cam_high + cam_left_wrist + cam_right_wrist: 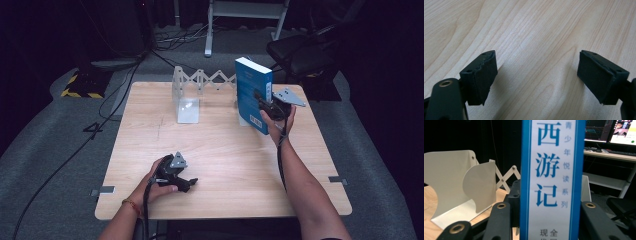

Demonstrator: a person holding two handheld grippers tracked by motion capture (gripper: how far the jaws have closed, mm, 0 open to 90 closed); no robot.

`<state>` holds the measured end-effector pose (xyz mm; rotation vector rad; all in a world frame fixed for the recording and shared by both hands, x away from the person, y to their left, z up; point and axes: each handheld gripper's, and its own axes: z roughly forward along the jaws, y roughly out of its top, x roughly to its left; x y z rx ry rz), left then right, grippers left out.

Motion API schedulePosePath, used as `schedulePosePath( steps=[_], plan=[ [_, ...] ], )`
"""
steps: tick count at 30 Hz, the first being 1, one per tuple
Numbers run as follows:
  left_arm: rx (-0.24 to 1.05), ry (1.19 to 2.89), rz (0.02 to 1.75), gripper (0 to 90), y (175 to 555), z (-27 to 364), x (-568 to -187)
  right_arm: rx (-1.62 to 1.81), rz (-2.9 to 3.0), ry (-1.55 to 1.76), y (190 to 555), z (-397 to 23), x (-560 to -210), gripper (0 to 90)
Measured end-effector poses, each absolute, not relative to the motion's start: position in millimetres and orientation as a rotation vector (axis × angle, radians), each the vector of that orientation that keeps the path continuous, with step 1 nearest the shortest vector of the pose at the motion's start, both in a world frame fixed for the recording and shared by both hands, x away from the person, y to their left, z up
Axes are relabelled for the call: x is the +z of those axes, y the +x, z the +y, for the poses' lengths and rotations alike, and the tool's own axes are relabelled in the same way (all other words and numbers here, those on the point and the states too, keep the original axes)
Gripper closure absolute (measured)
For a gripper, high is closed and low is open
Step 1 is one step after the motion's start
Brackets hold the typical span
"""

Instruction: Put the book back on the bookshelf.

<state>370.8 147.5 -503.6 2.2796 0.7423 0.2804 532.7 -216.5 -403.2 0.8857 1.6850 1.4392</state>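
Right gripper clamping an upright blue paperback book; left gripper idle.

The right gripper's jaws pinch the book by its white, blue-edged spine, which stands vertically between them; behind and to the left of the jaws stands a white metal expanding bookend rack. The left gripper rests low over the pale wooden table, its jaws spread wide with only bare wood between the black pads.

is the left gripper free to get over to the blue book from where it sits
Probably yes. The left gripper hangs low over bare table with its fingers apart and nothing between them. The blue book stands upright across the table, clamped by the right gripper.
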Motion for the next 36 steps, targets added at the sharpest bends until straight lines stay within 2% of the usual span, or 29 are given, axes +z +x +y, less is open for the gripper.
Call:
schedulePosePath(
  steps=[20,36],
  plan=[
    [0.277,2.281,0.732,16.8,371,147,-504,1.334,1.726,0.927,507,-254,-416,58.4],
    [0.274,2.282,0.728,16.8,371,147,-504,1.409,1.713,0.942,529,-240,-416,61.6]
  ],
)
